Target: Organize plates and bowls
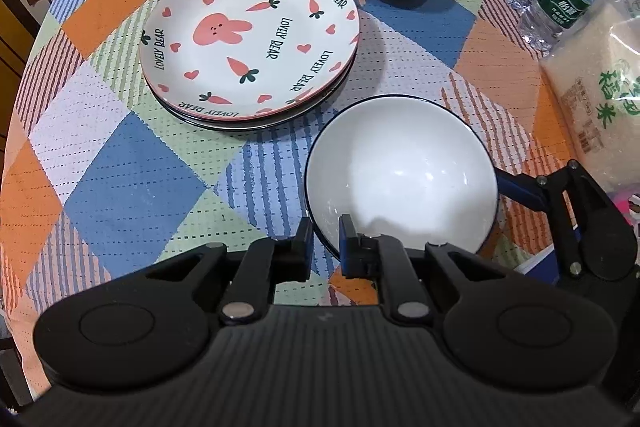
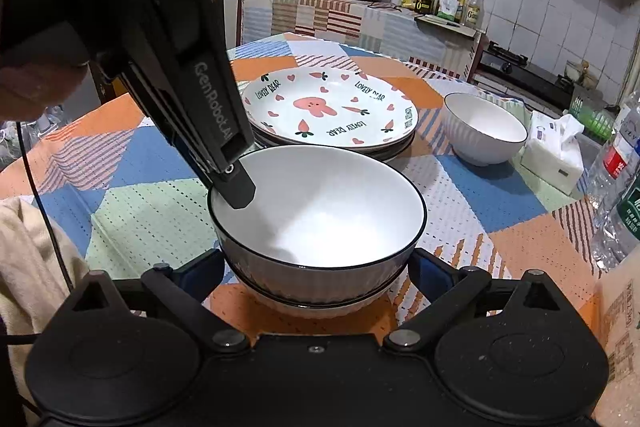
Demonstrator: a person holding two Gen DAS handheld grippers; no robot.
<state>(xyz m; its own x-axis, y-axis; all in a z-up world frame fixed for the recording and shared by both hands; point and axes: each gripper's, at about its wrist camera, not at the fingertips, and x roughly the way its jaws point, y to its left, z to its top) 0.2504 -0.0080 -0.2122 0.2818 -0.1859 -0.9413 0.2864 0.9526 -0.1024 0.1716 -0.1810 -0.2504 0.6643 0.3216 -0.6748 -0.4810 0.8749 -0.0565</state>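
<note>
On patchwork cloth, "LOVELY BEAR" plate; left fingers pinch bowl's rim, right fingers spread open.

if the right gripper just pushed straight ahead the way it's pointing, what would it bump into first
Most likely the stacked bowls right between its blue fingers, which flank the lower bowl's wall. The left gripper is already clamped on the upper bowl's rim. Depth is unclear, but nothing else lies nearer.

The right gripper stands wide with its fingers either side of a stack of white bowls. The left gripper pinches the top bowl's rim. Beyond lie stacked carrot-print plates and another bowl.
</note>
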